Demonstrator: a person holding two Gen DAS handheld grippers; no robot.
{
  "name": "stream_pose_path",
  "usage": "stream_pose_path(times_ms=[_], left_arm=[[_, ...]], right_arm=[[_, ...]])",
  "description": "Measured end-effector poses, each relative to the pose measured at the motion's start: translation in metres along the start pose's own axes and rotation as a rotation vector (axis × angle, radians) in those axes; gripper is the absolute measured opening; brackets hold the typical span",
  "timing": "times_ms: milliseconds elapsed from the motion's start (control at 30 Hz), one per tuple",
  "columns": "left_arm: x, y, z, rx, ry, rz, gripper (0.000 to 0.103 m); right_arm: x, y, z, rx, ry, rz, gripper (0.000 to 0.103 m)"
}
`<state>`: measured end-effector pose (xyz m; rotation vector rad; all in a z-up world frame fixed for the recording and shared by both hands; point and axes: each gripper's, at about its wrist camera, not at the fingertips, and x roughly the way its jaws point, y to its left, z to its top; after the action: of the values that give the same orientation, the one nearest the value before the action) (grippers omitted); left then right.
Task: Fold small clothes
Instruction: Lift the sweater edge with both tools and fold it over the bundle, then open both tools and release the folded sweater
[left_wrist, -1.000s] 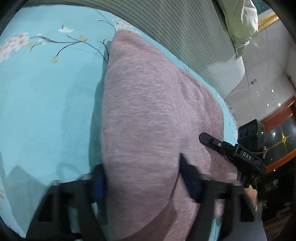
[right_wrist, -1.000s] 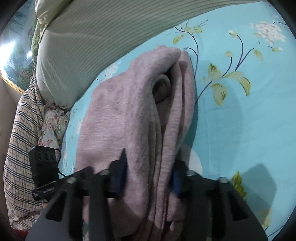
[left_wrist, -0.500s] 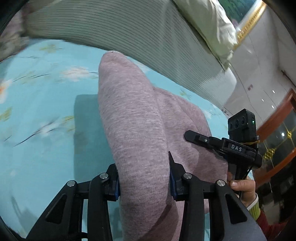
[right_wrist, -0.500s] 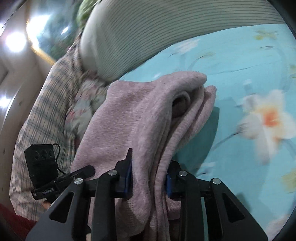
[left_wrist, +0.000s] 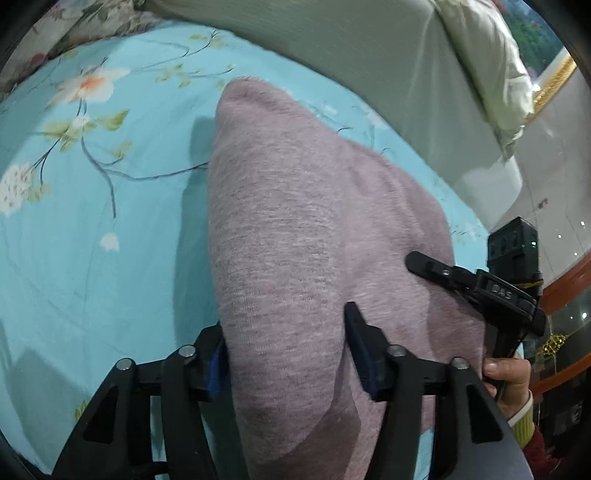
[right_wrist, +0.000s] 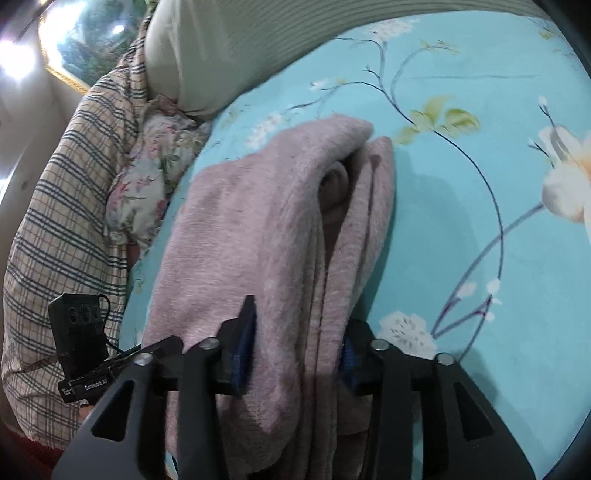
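Observation:
A folded mauve knit garment (left_wrist: 295, 221) lies on the turquoise floral bedsheet (left_wrist: 92, 240). In the left wrist view it runs away from me as a smooth rounded fold. My left gripper (left_wrist: 284, 332) straddles its near end and its jaws are opening, with the cloth still between the pads. In the right wrist view the garment (right_wrist: 258, 221) shows its stacked layered edges. My right gripper (right_wrist: 299, 325) straddles that end, jaws also opening, blue pads easing off the cloth. Each view shows the other gripper beside the garment: right gripper (left_wrist: 480, 284), left gripper (right_wrist: 92, 369).
A grey-green striped pillow (left_wrist: 369, 55) borders the far side of the sheet. A checked blanket (right_wrist: 55, 221) and floral cloth (right_wrist: 147, 166) are heaped at the bed's edge. A hand (left_wrist: 509, 376) with a yellow cuff holds the right gripper.
Both grippers carried the folded garment across the bed over different flowers of the sheet. Their jaws, squeezed tight half a second ago, now stand wider around the cloth.

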<state>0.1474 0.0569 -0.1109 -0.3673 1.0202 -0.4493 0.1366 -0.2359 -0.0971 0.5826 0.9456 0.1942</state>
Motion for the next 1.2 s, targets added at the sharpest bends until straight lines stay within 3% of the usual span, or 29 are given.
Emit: stream_pose_path(times_ms=[100,300,433,500,667,800,967,1200], left_arm=[[-0.009,-0.001,0.000,0.015,0.002,0.031,0.068],[-0.049,-0.011,0.000,0.076,-0.086,0.071,0.068],[-0.059,-0.033,0.002,0.129,-0.117,0.026,0.064],[-0.055,-0.044,0.001,0.161,-0.115,-0.005,0.058],[-0.041,-0.063,-0.002,0.224,-0.072,-0.044,0.049],[-0.026,-0.061,-0.001,0.226,-0.043,-0.048,0.049],[-0.023,-0.057,-0.005,0.227,-0.024,-0.043,0.049],[-0.051,-0.052,-0.032,0.259,-0.009,-0.015,0.049]], right_arm=[[-0.016,0.006,0.002,-0.019,-0.031,-0.045,0.066],[-0.049,0.024,0.021,-0.064,-0.155,-0.090,0.066],[-0.027,0.024,0.036,-0.048,-0.088,-0.109,0.035],[-0.011,0.019,0.041,-0.026,-0.052,-0.113,0.012],[-0.030,0.040,0.061,-0.096,-0.148,-0.104,0.011],[-0.011,0.020,0.064,-0.043,-0.060,-0.126,0.012],[-0.024,0.011,0.035,0.002,-0.053,-0.109,0.024],[-0.083,0.031,-0.037,-0.040,-0.105,-0.017,0.026]])
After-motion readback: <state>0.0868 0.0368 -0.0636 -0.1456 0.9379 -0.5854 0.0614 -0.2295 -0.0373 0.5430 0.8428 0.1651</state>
